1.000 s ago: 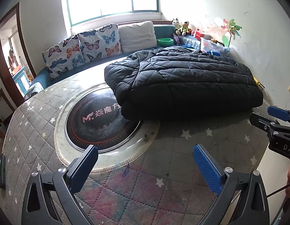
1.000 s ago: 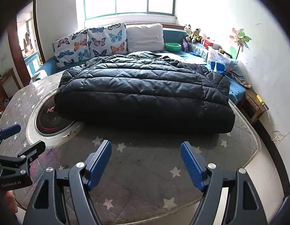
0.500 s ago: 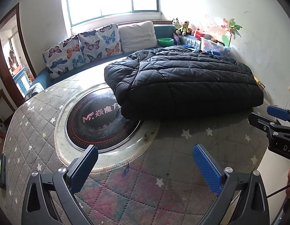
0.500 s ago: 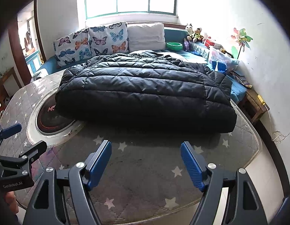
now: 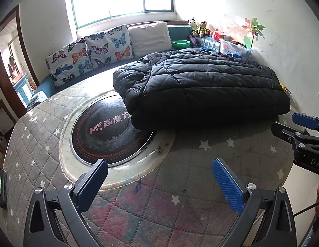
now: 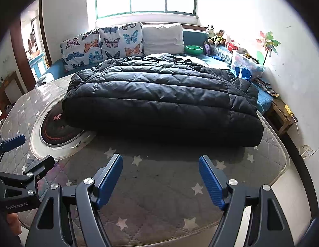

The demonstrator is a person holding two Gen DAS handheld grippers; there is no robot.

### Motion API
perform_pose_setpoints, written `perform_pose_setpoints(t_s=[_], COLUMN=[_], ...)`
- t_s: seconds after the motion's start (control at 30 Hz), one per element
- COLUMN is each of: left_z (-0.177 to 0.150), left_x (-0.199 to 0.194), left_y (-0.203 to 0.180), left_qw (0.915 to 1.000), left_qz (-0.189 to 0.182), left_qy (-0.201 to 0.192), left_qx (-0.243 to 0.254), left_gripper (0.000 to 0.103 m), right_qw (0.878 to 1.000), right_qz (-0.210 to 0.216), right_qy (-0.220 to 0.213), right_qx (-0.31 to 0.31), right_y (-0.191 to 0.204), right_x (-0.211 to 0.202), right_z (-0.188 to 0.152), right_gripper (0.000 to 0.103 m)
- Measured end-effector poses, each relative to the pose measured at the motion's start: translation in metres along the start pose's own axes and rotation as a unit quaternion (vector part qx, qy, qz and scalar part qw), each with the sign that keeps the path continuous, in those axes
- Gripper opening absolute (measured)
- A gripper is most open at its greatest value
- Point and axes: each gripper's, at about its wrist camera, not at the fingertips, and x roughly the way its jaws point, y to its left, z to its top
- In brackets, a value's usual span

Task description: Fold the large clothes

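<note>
Behind both grippers, the jacket [image 6: 161, 100] lies folded and has barely shifted. Left gripper [image 5: 159, 182] and right gripper [image 6: 160, 178] stay wide open, holding nothing, so folding looks done.

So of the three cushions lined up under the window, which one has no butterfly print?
The plain white cushion, rightmost in the row, nearest the green bowl. The two cushions to its left both carry coloured butterflies.

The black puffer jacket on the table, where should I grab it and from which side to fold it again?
Probably the thick near edge of the jacket, coming in low from the front. That edge faces both open grippers, left gripper and right gripper, bulges as a rounded fold, and hangs slightly over the round glass plate at its left corner, so fingers can slip under there.
</note>
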Motion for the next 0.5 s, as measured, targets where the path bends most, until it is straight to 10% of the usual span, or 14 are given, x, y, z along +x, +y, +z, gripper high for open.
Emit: perform_pose_setpoints(t_s=[0.5], left_z=[0.0001], left_x=[0.0043], left_y=[-0.0003], left_qw=[1.0], left_qz=[-0.001], left_qy=[0.004], left_qx=[0.006], left_gripper=[0.103], right_qw=[1.0], right_qz=[0.005], right_qy=[0.003], right_qx=[0.001], right_y=[-0.0002], right_x=[0.0032], right_z=[0.0021], right_gripper=[0.083])
